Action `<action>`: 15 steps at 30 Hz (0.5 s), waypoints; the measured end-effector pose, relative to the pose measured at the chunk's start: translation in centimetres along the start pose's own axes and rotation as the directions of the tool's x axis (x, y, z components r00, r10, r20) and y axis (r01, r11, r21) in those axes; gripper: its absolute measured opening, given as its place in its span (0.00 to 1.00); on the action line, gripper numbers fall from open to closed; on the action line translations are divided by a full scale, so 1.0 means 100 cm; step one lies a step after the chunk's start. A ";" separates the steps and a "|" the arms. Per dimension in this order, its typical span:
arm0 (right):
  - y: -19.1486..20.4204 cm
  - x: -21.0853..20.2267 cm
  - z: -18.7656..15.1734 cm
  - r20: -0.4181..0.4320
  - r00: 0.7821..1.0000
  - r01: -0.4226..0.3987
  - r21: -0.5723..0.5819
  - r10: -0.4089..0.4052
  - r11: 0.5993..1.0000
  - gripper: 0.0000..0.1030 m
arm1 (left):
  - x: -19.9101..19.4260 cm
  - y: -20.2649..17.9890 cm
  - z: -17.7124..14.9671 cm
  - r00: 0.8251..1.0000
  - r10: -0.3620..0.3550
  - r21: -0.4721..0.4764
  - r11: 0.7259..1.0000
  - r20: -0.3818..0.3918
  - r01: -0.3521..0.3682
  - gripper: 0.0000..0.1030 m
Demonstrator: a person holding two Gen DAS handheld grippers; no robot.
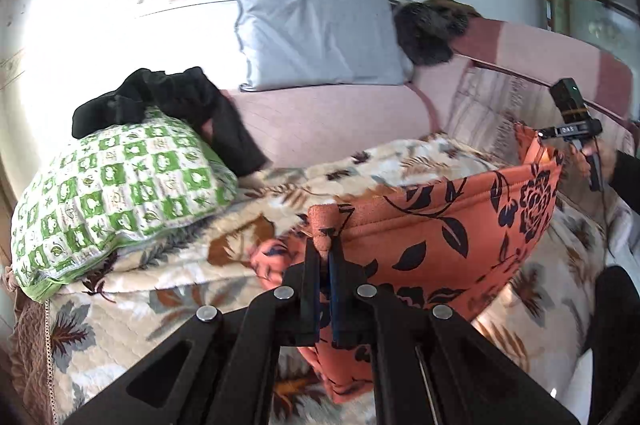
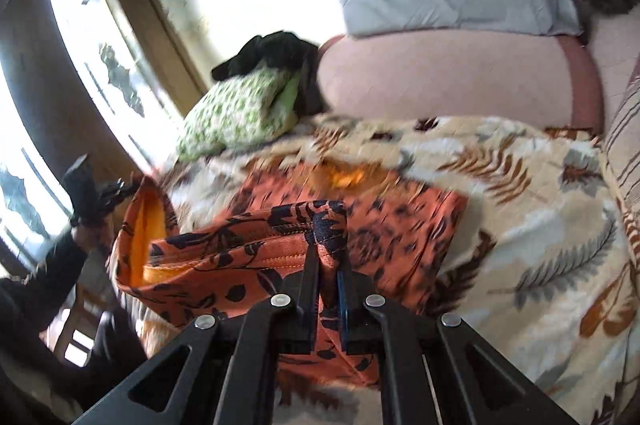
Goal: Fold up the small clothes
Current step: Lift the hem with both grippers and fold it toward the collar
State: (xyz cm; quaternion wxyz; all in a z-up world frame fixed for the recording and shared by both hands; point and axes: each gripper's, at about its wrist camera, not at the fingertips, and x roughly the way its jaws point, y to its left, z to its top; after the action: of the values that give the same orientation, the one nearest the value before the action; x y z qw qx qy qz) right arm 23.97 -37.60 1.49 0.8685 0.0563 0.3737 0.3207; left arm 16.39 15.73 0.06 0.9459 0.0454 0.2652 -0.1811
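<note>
An orange garment with a dark floral print (image 1: 448, 225) is held up by its waistband over the bed. My left gripper (image 1: 326, 241) is shut on one corner of the waistband. My right gripper (image 2: 328, 245) is shut on the other corner; the same garment (image 2: 240, 253) stretches between them, its lower part resting on the blanket. In the left wrist view the right gripper (image 1: 576, 129) shows at the far right, holding the far end. In the right wrist view the left gripper (image 2: 92, 193) shows at the left.
A leaf-print blanket (image 1: 160, 297) covers the bed. A green-and-white pillow (image 1: 120, 185) with a black garment (image 1: 168, 101) on it lies at the left. A grey pillow (image 1: 320, 37) leans on the wall. A pink cushion (image 1: 328, 125) lies behind the blanket.
</note>
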 end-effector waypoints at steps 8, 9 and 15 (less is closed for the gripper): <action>-0.113 0.134 0.013 -0.133 0.957 0.287 0.297 -0.258 0.911 0.70 | 0.188 0.064 -0.033 0.840 0.368 0.011 0.918 -0.398 -0.397 0.58; -0.116 0.135 0.001 -0.138 0.956 0.289 0.336 -0.257 0.896 0.70 | 0.180 0.065 -0.035 0.852 0.370 -0.018 0.914 -0.370 -0.405 0.58; -0.063 0.068 -0.064 -0.088 0.970 0.245 0.361 -0.228 0.900 0.70 | 0.067 0.055 -0.054 0.932 0.285 -0.292 0.892 -0.226 -0.344 0.77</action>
State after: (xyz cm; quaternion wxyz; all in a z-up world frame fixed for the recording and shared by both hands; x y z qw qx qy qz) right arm 26.34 -39.42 -9.34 0.8666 0.1657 0.4500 0.1381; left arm 21.14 19.63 -8.07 0.9296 -0.0536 0.3637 0.0260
